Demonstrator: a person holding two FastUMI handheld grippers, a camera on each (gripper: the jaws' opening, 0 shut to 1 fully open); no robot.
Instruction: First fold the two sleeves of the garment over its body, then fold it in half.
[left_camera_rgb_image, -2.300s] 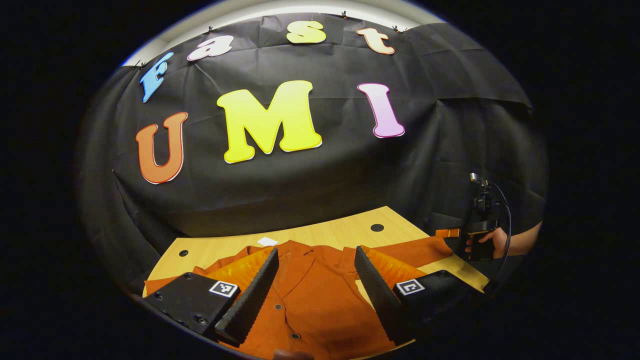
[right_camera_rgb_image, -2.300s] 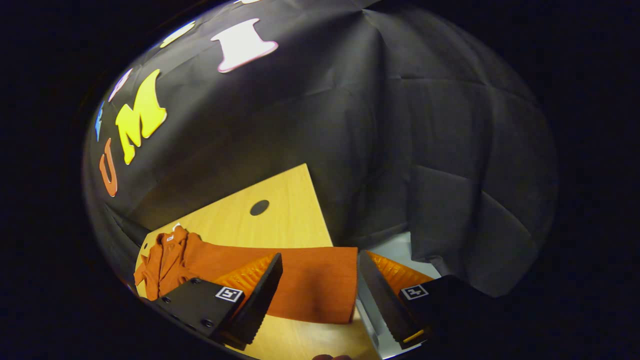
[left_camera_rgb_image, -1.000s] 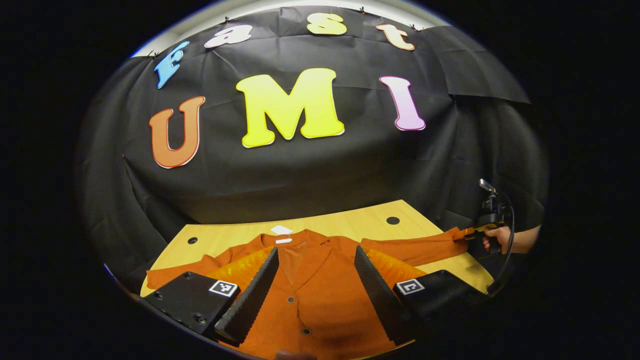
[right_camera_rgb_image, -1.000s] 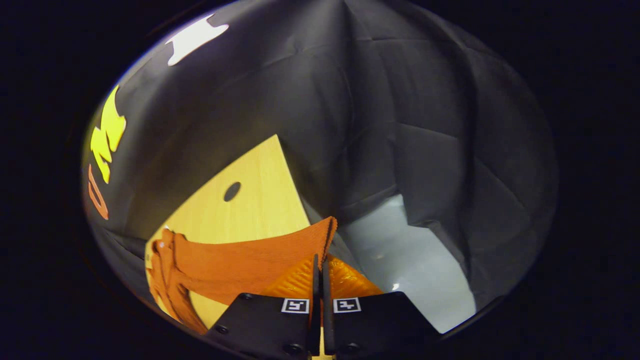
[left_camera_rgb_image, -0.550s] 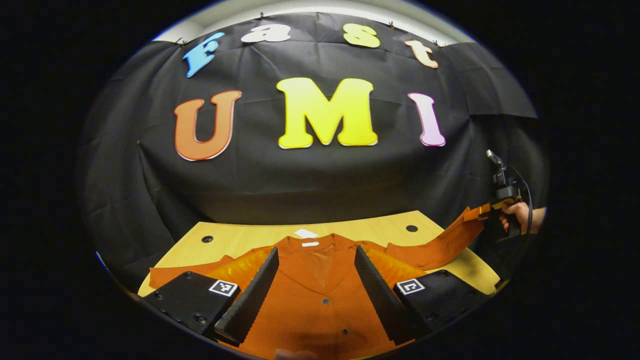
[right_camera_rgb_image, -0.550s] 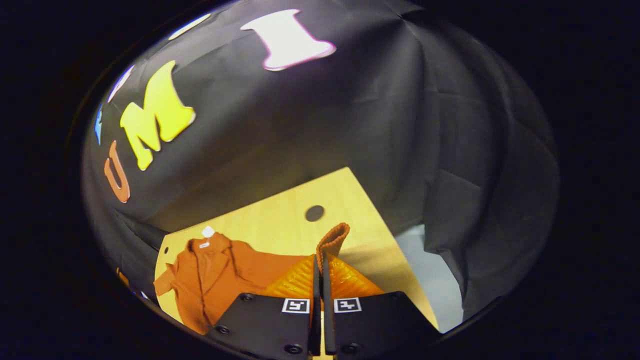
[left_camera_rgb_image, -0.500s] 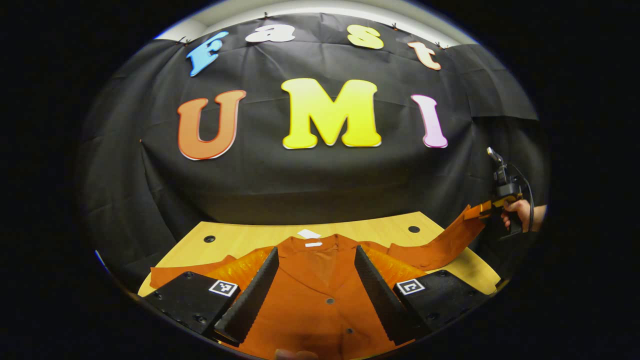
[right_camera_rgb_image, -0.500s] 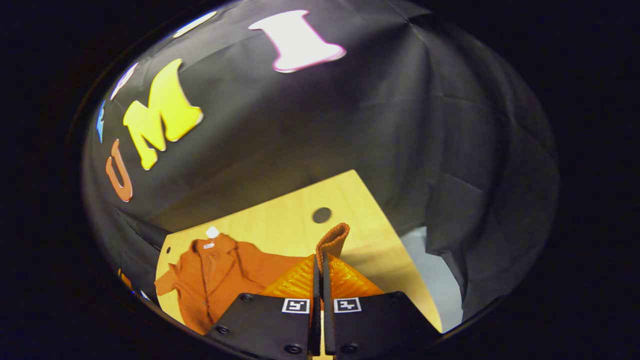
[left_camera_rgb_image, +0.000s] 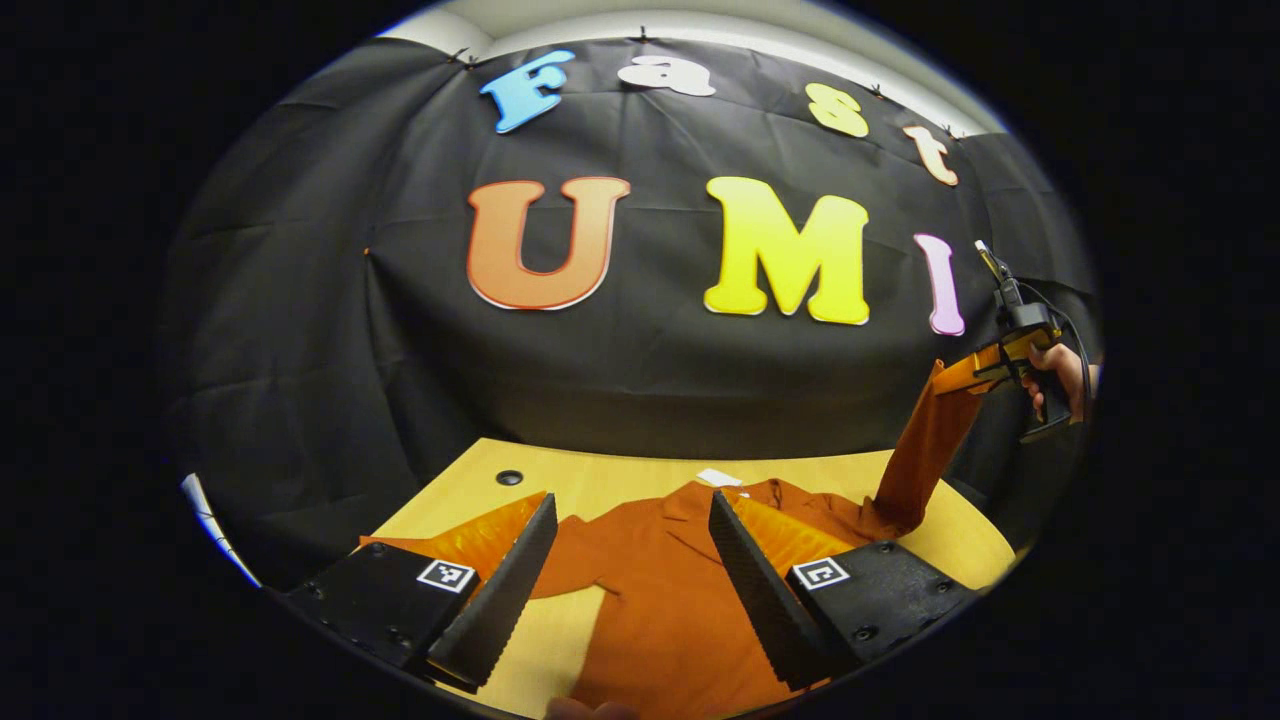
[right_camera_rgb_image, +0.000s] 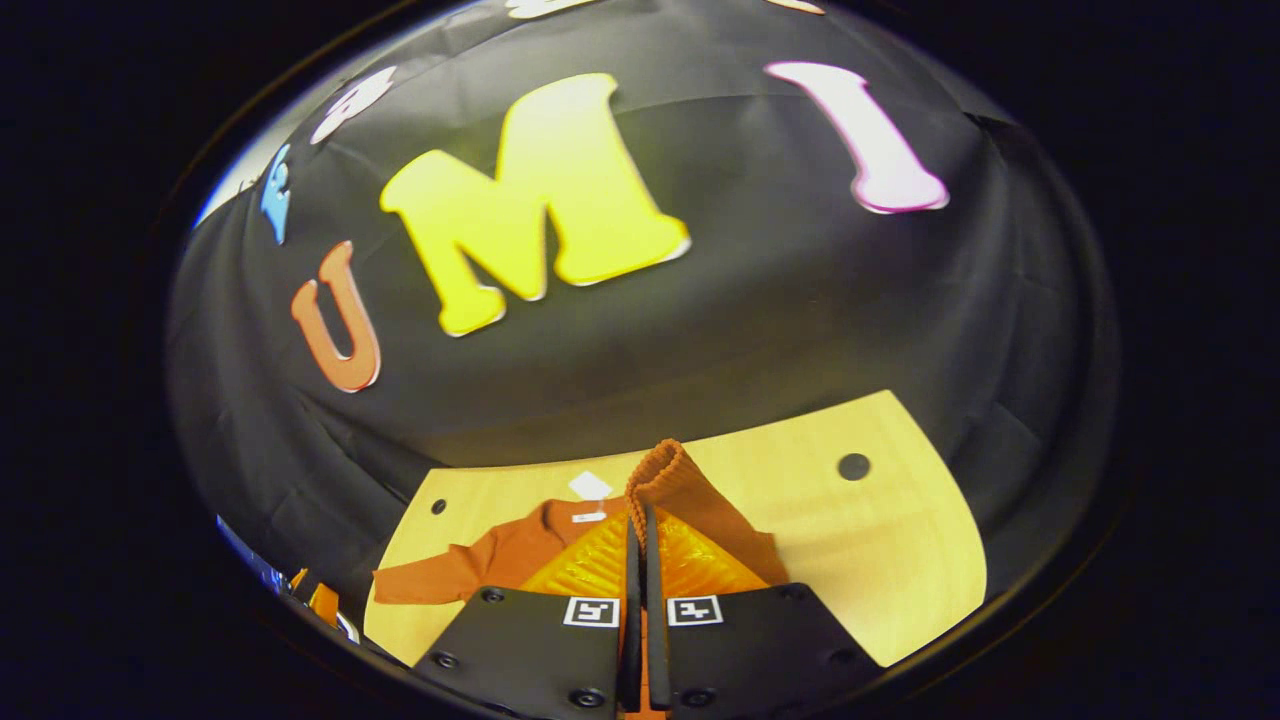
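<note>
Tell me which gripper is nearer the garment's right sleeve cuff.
Right. The right gripper is clamped on the sleeve cuff, lifted above the table. The left gripper hangs open over the garment's body.

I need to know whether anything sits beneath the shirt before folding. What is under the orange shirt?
The orange shirt lies on a wooden table, which shows bare around it. One sleeve is lifted off it, pinched by the right gripper. Whatever lies beneath the shirt's body is covered.
</note>
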